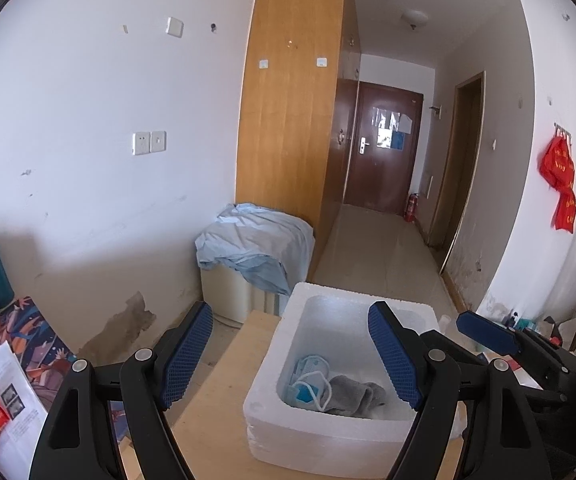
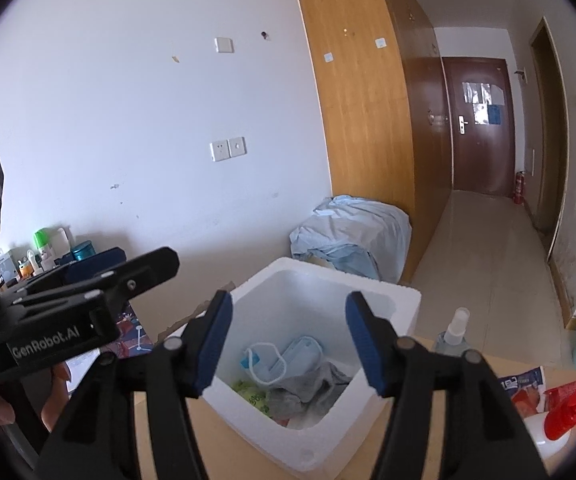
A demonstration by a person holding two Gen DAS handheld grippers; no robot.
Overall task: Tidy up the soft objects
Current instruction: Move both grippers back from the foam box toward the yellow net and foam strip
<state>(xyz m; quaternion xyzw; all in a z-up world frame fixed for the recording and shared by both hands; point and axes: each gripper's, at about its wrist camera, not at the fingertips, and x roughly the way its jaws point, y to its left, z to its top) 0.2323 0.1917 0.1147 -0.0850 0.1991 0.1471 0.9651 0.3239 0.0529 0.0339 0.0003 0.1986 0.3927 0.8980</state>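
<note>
The white foam box (image 1: 339, 432) sits on a pale wooden table (image 1: 216, 396), its long axis running away from the left camera toward 12 o'clock, with its open top facing up. In its near end lies a grey sock (image 1: 351, 394), lengthwise from 9 to 3 o'clock, touching a blue face mask (image 1: 307, 376) with white looped straps at its 9 o'clock side. From the right camera a green packet (image 2: 254, 394) also shows beneath them.

The left claw (image 1: 291, 356) is spread wide with nothing between its ribbed blue pads (image 1: 186, 356), level with the box's near rim. The right claw (image 2: 288, 344) is also spread and empty above the box.

At 12 o'clock beyond the box, a crumpled light-blue sheet (image 1: 256, 240) drapes a low cabinet beside a tall wooden wardrobe (image 1: 288, 120). At 3 o'clock of the box in the right view stand a clear spray bottle (image 2: 453, 334) and a red plastic sprayer (image 2: 571, 404).
</note>
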